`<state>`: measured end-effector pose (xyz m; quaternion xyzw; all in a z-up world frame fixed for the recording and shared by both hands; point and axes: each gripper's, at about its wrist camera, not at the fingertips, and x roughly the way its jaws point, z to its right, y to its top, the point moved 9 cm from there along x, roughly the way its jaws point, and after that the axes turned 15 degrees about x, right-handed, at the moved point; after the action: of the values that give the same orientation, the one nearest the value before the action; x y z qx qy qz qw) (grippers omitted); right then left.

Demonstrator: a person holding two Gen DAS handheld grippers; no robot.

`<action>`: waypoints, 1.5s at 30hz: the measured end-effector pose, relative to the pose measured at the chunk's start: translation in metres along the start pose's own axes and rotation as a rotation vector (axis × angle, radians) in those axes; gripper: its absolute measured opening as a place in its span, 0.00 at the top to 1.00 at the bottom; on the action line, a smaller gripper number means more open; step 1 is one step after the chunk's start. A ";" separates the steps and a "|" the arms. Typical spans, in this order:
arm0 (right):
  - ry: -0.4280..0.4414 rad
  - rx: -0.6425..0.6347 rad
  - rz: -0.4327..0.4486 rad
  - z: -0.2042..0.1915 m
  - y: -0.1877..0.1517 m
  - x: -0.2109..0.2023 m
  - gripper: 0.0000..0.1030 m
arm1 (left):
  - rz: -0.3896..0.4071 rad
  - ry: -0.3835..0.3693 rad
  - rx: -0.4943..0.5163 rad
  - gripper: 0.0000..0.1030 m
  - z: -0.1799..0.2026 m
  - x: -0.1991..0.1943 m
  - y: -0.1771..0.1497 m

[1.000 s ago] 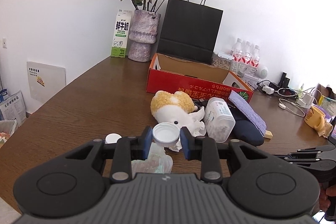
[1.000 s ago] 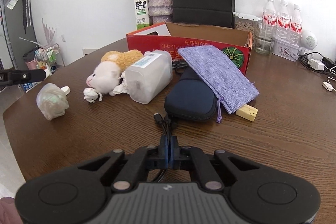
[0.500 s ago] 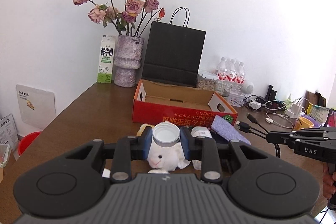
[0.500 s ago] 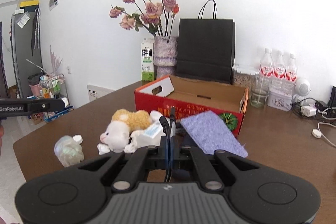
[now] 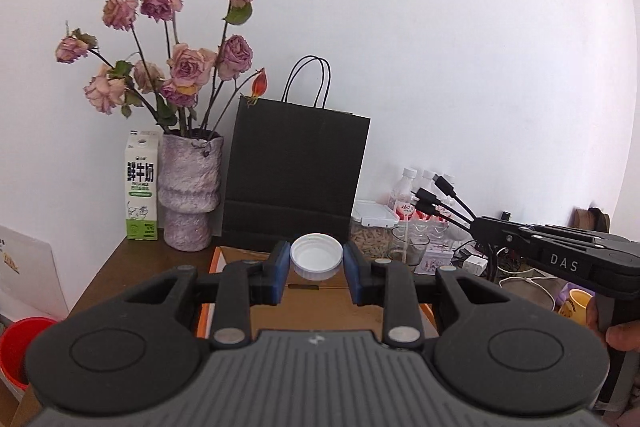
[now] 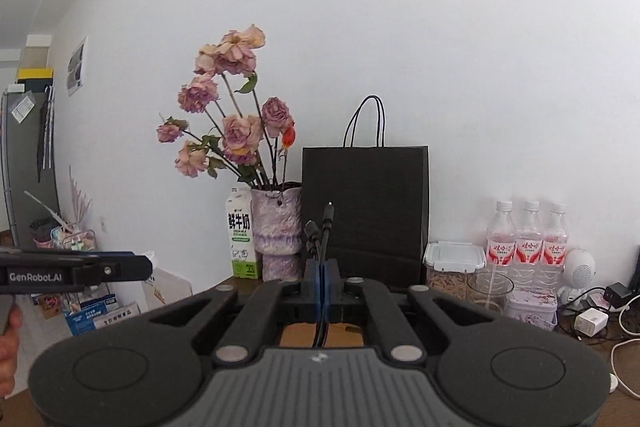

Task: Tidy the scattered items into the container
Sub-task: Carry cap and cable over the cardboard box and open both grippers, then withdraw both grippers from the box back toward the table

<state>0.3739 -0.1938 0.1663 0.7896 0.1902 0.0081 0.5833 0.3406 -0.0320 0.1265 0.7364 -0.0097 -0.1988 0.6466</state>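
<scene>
Left wrist view: the left gripper [image 5: 316, 261] is pinching a white cap [image 5: 316, 255] by its rim, fingers closed in on either side, open side of the cap facing up. It's hanging over the box [image 5: 308, 297], whose cardboard floor is showing right under the fingers. That cap is looking super light and rigid, ribbed edge so probably not too slippery, and the rim is the only sensible place to grab it. Should just drop in fine. The right gripper [image 5: 476, 223] is poking in from the right with cable plugs sticking out.

Right wrist view: the right gripper [image 6: 321, 277] is clamped fully shut on a cable [image 6: 323, 243], plugs pointing up past the fingers. Cable's floppy and thin, so I'm guessing the loose tail, which is out of sight, could snag on the box [image 6: 320, 334] edge. Gripping near the plugs seems right.
</scene>
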 end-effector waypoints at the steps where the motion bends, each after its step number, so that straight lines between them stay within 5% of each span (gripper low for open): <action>1: -0.006 0.008 -0.007 0.004 0.004 0.015 0.99 | -0.016 -0.009 -0.006 0.71 -0.001 0.015 0.003; 11: -0.079 0.121 -0.163 0.056 -0.053 0.154 0.99 | -0.273 -0.015 -0.059 0.71 -0.017 0.185 -0.051; 21: -0.190 0.081 -0.285 0.096 -0.120 0.206 0.98 | -0.406 -0.011 -0.026 0.71 -0.010 0.253 -0.108; 23: -0.206 0.070 -0.310 0.099 -0.127 0.208 0.91 | -0.417 -0.005 -0.002 0.67 -0.007 0.255 -0.112; 25: -0.216 0.060 -0.318 0.099 -0.128 0.206 0.84 | -0.410 0.007 0.013 0.47 -0.008 0.252 -0.111; 28: -0.221 0.046 -0.309 0.098 -0.125 0.201 0.56 | -0.381 0.043 0.040 0.30 -0.010 0.245 -0.106; 31: -0.228 0.025 -0.304 0.096 -0.123 0.197 0.43 | -0.358 0.070 0.062 0.18 -0.012 0.240 -0.098; 34: -0.244 0.005 -0.294 0.094 -0.118 0.192 0.20 | -0.350 0.093 0.070 0.02 -0.014 0.236 -0.093; 38: -0.245 -0.011 -0.282 0.088 -0.113 0.184 0.00 | -0.324 0.111 0.086 0.00 -0.016 0.227 -0.084; 45: -0.236 -0.045 -0.257 0.076 -0.103 0.153 0.00 | -0.302 0.128 0.122 0.00 -0.016 0.202 -0.072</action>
<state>0.5034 -0.1904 0.0147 0.7411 0.2197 -0.1552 0.6152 0.5142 -0.0602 0.0026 0.7786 0.1302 -0.2453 0.5627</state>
